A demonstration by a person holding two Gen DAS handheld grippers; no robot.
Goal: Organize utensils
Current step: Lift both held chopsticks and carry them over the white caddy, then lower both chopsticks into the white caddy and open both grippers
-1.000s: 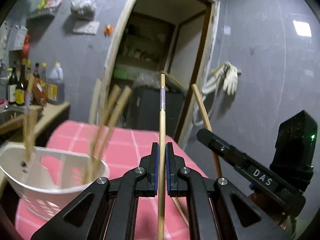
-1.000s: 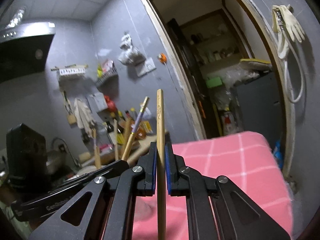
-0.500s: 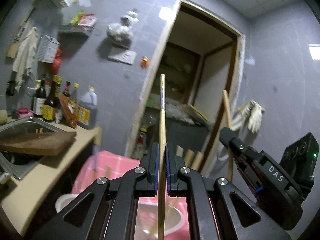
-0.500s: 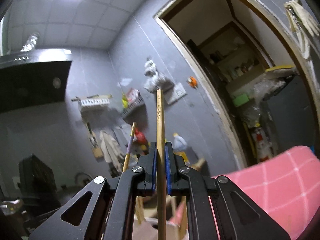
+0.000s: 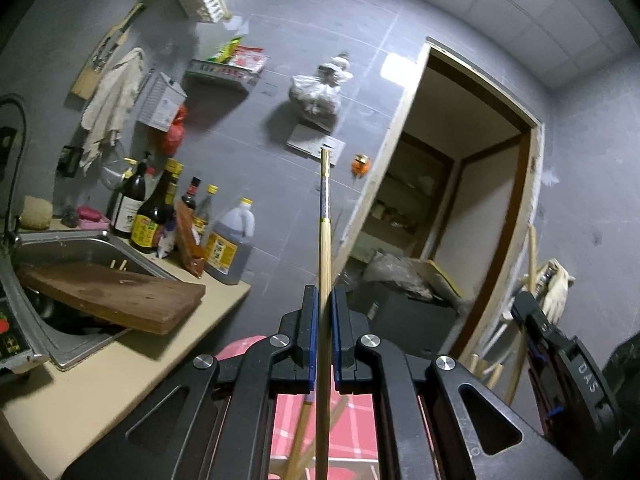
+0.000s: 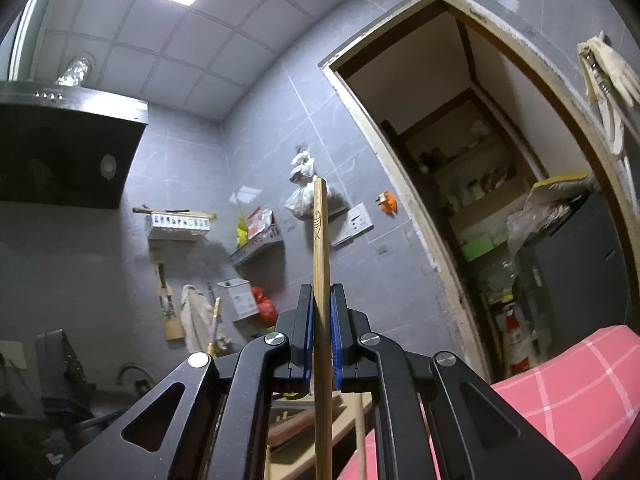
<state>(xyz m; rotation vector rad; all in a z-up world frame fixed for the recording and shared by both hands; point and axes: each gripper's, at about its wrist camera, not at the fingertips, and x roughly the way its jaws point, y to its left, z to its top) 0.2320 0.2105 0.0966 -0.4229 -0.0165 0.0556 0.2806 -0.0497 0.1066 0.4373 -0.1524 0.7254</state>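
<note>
My left gripper (image 5: 324, 300) is shut on a bamboo chopstick with a purple band (image 5: 324, 240), which points up along the fingers. My right gripper (image 6: 320, 300) is shut on a plain bamboo chopstick with a fish drawing (image 6: 321, 248), also pointing up. The right gripper (image 5: 560, 364) shows at the right edge of the left wrist view, with its chopstick (image 5: 532, 248) above it. Tops of other chopsticks (image 5: 486, 368) show low between the grippers. The utensil holder is hidden below both views.
A counter (image 5: 80, 380) with a sink (image 5: 60, 248), a wooden cutting board (image 5: 120, 296) and several bottles (image 5: 160, 208) lies left. A pink checked tablecloth (image 6: 568, 396) covers the table below. A doorway (image 6: 480, 200) opens ahead; a range hood (image 6: 68, 152) hangs left.
Both grippers have tilted upward with their chopsticks. The white utensil holder and most of the pink table have dropped out of view; walls and ceiling fill the frames.
</note>
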